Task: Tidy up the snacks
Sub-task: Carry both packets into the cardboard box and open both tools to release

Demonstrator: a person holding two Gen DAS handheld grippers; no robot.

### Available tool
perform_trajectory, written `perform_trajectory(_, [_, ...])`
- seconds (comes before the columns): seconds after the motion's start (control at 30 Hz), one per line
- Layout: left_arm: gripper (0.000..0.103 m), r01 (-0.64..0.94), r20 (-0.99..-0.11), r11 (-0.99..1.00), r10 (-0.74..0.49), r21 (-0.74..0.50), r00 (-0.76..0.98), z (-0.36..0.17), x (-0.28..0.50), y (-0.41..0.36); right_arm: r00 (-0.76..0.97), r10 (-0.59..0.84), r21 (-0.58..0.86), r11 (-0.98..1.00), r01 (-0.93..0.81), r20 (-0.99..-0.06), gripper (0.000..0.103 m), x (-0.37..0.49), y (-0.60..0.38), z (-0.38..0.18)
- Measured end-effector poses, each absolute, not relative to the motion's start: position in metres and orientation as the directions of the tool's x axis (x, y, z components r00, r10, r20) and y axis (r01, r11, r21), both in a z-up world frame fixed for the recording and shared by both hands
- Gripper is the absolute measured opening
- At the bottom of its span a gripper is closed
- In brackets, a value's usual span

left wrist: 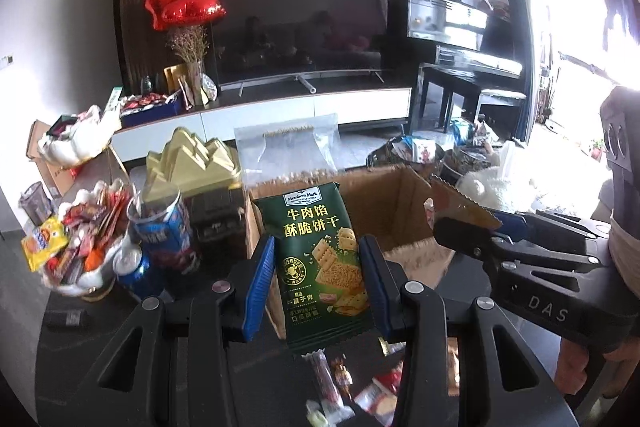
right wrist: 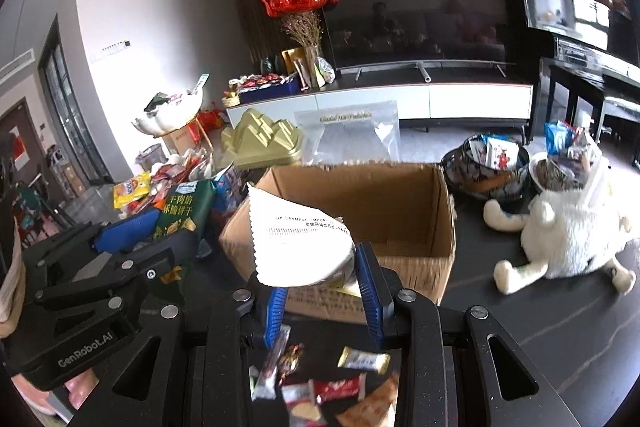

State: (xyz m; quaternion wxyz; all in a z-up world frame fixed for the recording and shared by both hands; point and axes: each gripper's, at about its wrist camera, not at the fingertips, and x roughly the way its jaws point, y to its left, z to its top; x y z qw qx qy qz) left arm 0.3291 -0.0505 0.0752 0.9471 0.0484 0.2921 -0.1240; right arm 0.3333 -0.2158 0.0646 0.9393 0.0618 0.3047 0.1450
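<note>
My left gripper (left wrist: pixel 318 279) is shut on a green biscuit packet (left wrist: pixel 320 251), held upright between its blue pads above the dark table. Just behind it stands an open cardboard box (left wrist: pixel 400 203). In the right wrist view my right gripper (right wrist: pixel 324 291) is shut on a white packet with a zigzag edge (right wrist: pixel 296 243), held in front of the same box (right wrist: pixel 380 203). Each gripper shows in the other's view: the right gripper (left wrist: pixel 464 227) with its packet (left wrist: pixel 456 199), and the left gripper (right wrist: pixel 160 227) with the green packet (right wrist: pixel 184 207). Several small loose snacks (right wrist: pixel 320 383) lie on the table below.
A bowl of mixed snacks (left wrist: pixel 88 243), blue cans (left wrist: pixel 168 227) and a gold mountain ornament (left wrist: pixel 188 163) stand left of the box. A clear zip bag (left wrist: pixel 292 151) stands behind it. A white plush toy (right wrist: pixel 568 227) and snack-filled bowls (right wrist: pixel 492 163) are to the right.
</note>
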Motion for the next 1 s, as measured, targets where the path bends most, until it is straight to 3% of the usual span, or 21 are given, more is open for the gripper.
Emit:
perform_trajectory(0.43, [0.043,0.251,-0.607,0.968,-0.206,-0.011,0.767,0.057,0.406,-0.057,0.74,0.289,0.215,0.956,-0.198,-0.607,0.034,0.403,-0.225,0.048])
perform_trajectory(0.5, [0.053,0.24,-0.61,0.971,-0.19,0.0,0.769,0.054,0.415,-0.059,0.736,0.282,0.217,0.958,-0.185,-0.615,0.036,0.41,-0.225,0.043])
perform_trajectory(0.53, [0.066,0.228,-0.605,0.973,-0.174,0.013,0.777,0.053,0.416,-0.06,0.731,0.282,0.218,0.958,-0.184,-0.621,0.041,0.412,-0.226,0.041])
perform_trajectory(0.57, [0.072,0.206,-0.597,0.978,-0.145,0.035,0.789,0.052,0.416,-0.06,0.728,0.279,0.218,0.959,-0.181,-0.626,0.045,0.413,-0.226,0.04])
perform_trajectory(0.63, [0.072,0.198,-0.584,0.978,-0.126,0.061,0.802,0.05,0.411,-0.059,0.741,0.25,0.203,0.967,-0.156,-0.624,0.06,0.411,-0.228,0.038])
perform_trajectory(1.0, [0.086,0.162,-0.55,0.985,-0.108,0.05,0.828,0.063,0.354,-0.045,0.808,0.166,0.108,0.986,-0.127,-0.565,0.061,0.358,-0.226,0.055])
